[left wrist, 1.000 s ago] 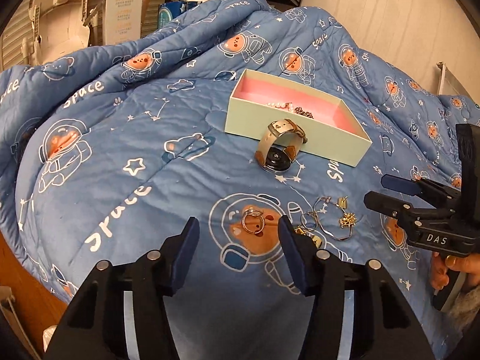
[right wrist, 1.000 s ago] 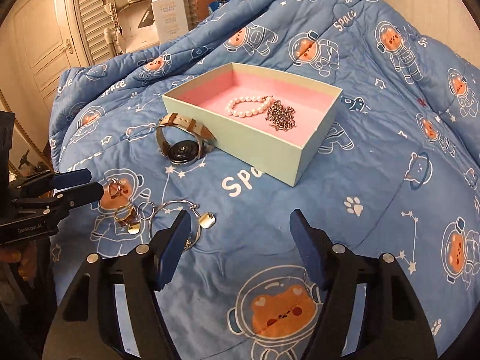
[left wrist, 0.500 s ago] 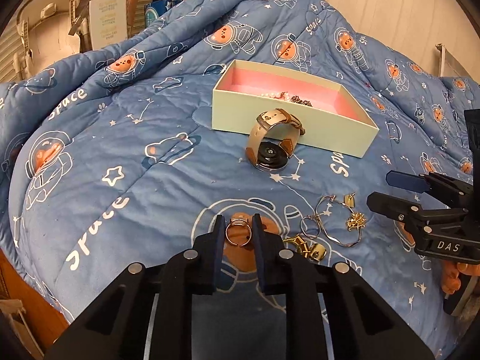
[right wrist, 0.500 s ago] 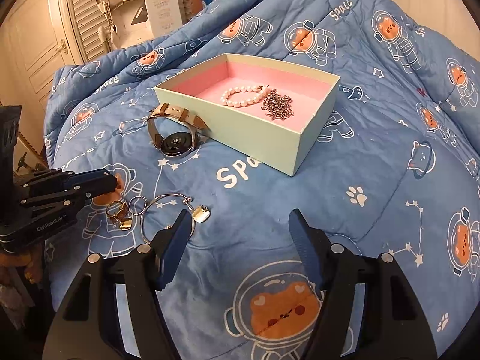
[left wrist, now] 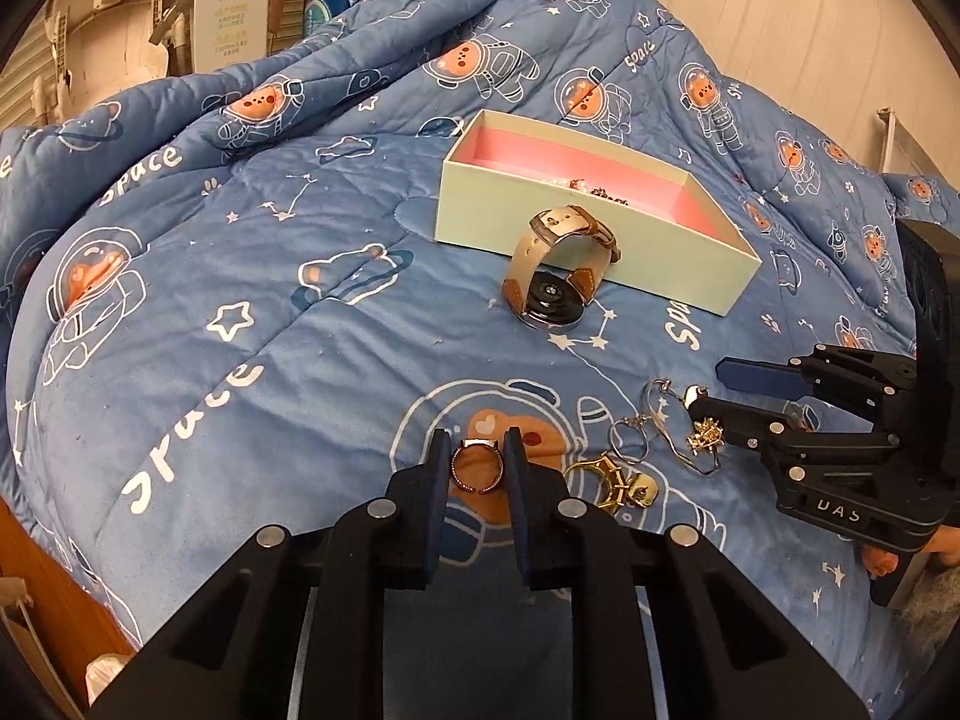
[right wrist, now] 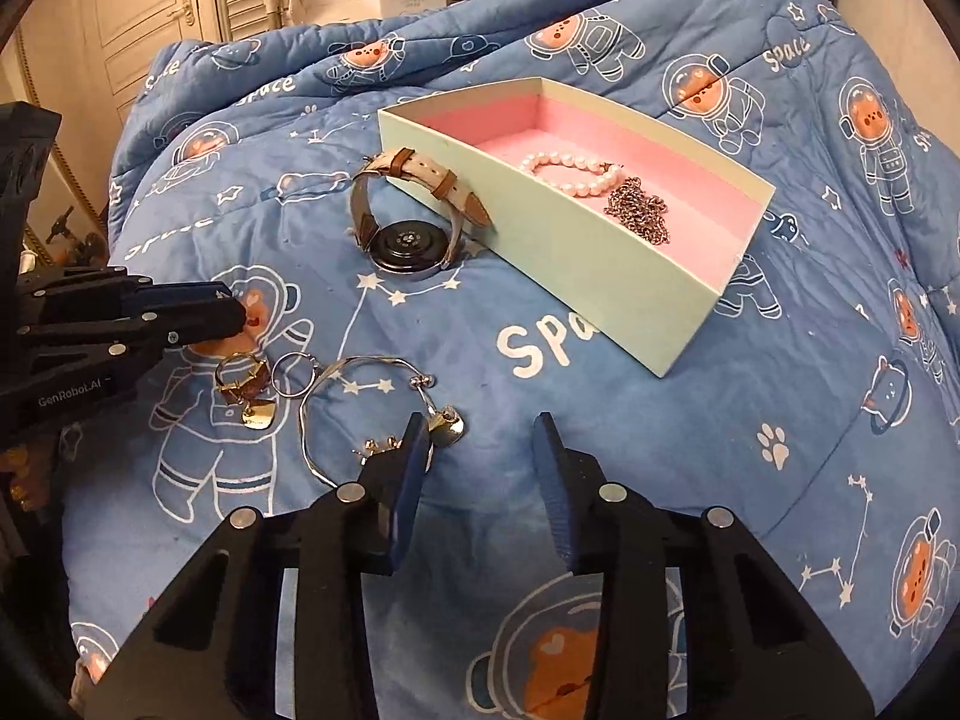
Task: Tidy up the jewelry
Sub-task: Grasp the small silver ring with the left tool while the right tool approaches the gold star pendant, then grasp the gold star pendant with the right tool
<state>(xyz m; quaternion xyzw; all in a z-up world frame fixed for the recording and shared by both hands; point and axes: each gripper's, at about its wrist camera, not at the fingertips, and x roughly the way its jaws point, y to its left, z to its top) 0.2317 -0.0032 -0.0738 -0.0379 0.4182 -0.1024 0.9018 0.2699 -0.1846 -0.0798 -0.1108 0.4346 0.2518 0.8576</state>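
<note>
While left tongs (left wrist: 477, 468) pinch ring (left wrist: 477, 473) — pearls (right wrist: 573, 173) boxed

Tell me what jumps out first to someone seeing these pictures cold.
The pale green box with its pink lining sits mid-bed on the blue astronaut quilt, holding a pearl bracelet and a chain. A watch lies against the box's near wall. In front, the left gripper pinches a ring, with loose gold and silver jewelry scattered beside it.
</note>
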